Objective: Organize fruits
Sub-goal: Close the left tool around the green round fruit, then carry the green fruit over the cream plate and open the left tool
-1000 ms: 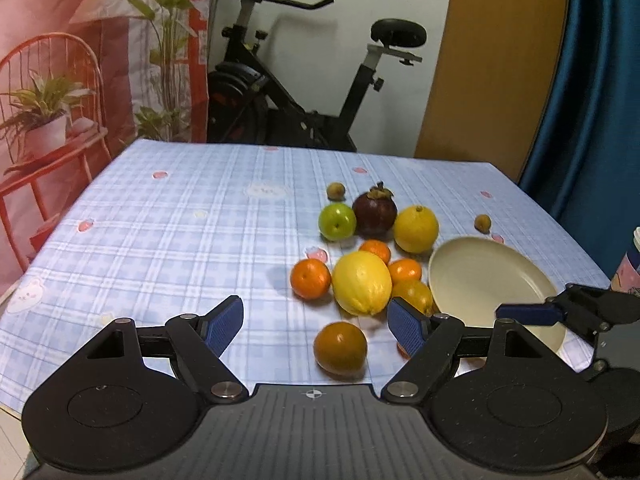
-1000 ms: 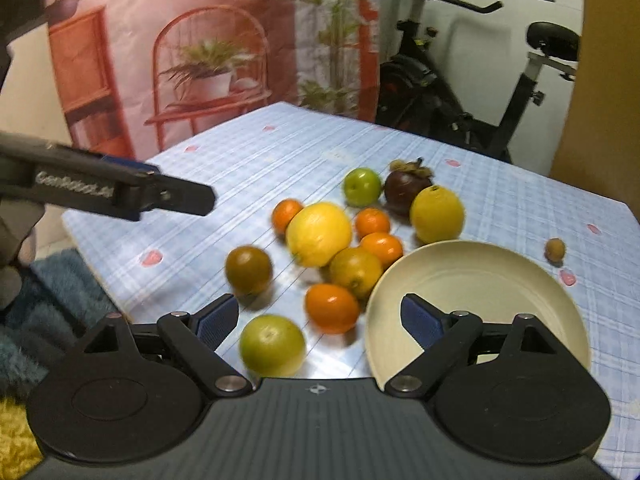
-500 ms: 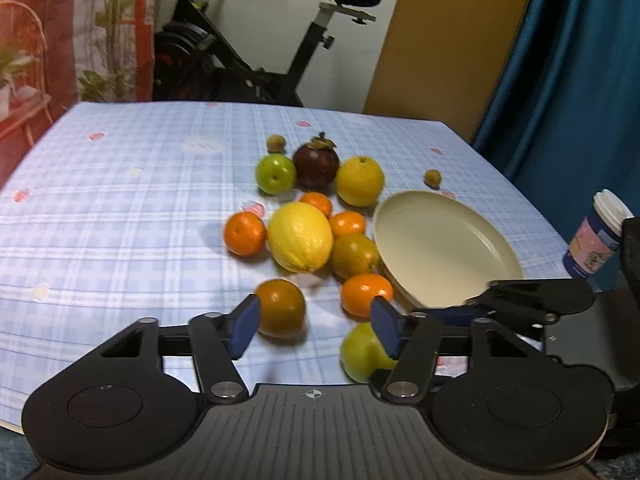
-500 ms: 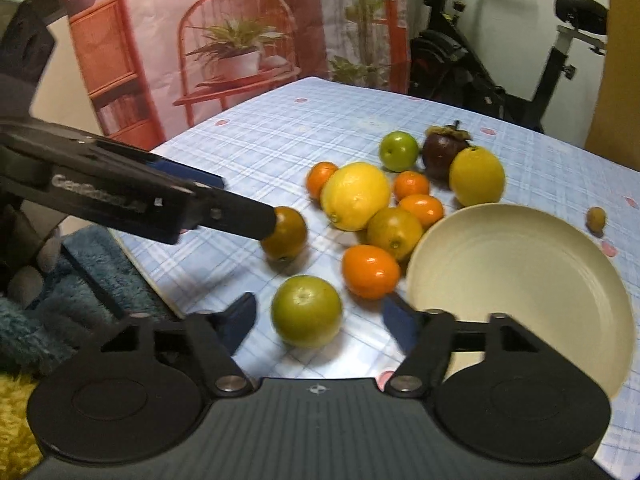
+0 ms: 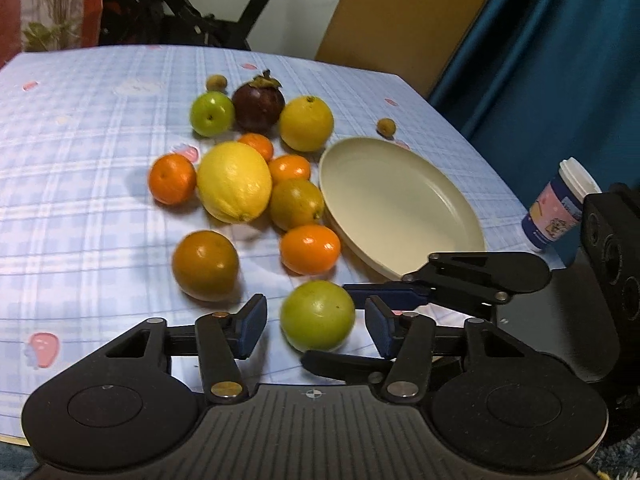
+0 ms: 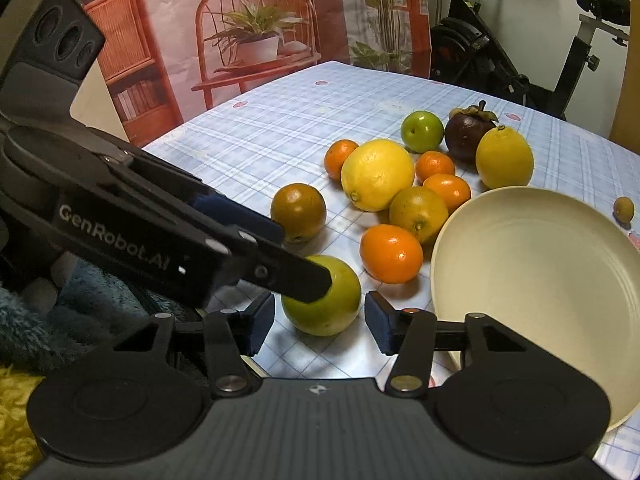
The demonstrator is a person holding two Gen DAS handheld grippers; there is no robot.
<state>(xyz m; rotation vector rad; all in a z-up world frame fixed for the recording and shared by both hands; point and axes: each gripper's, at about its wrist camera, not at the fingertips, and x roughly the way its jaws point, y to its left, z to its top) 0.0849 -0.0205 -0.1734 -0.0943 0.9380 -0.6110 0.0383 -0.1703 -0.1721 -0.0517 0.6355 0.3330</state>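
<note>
A greenish-yellow round fruit lies near the table's front edge, and both grippers straddle it. My left gripper has the fruit between its closing jaws, with a gap on each side. My right gripper is closing around the same fruit from the other side, its pads just clear of it. Further back lies a cluster: a large lemon, several oranges, a brown-orange fruit, a green apple, a mangosteen. An empty cream plate sits to the right.
Two small brown fruits lie apart on the blue checked tablecloth. A lidded paper cup stands past the table's right corner. An exercise bike and a blue curtain are behind the table.
Both grippers tipped downward and narrowed their jaws. The left gripper moved right and down from the brown-orange fruit to the greenish-yellow fruit; the right gripper now has that fruit centred between its fingers.
</note>
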